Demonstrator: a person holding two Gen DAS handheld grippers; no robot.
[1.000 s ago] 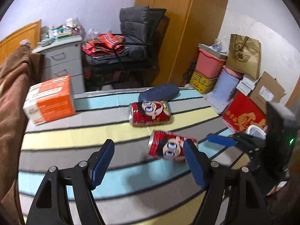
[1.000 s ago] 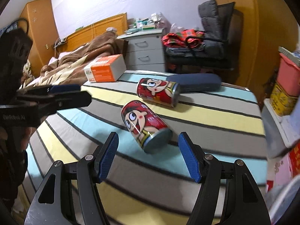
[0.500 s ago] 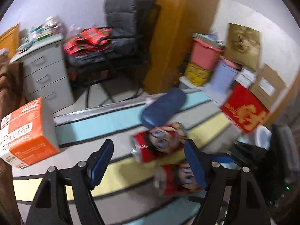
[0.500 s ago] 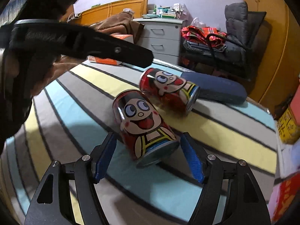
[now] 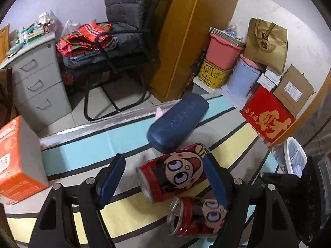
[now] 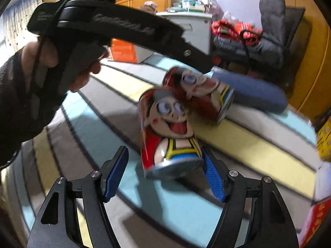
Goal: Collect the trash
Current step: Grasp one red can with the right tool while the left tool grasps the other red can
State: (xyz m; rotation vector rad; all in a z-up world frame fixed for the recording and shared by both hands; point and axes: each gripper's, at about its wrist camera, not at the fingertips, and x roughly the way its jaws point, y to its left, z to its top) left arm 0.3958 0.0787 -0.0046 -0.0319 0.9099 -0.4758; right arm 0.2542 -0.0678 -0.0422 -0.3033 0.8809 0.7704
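Two red cartoon-printed cans lie on their sides on the striped cloth. In the left wrist view my left gripper (image 5: 163,180) is open, with the far can (image 5: 173,175) between its blue pads. The near can (image 5: 196,217) lies just below it, partly behind my right finger. In the right wrist view my right gripper (image 6: 164,174) is open around the bottom end of the near can (image 6: 167,132). The far can (image 6: 202,95) lies behind it. The left gripper's black body (image 6: 115,29) crosses above the cans.
A dark blue case (image 5: 178,122) lies against the far can. An orange box (image 5: 16,161) stands at the left on the cloth. A white bin (image 5: 293,159) stands at the right beside a red box (image 5: 266,119). Behind are a chair (image 5: 124,37) and a grey drawer unit (image 5: 35,76).
Both grippers have moved forward and closer to the cans. The far can now sits between the left pads and the near can between the right pads. Both stay open.
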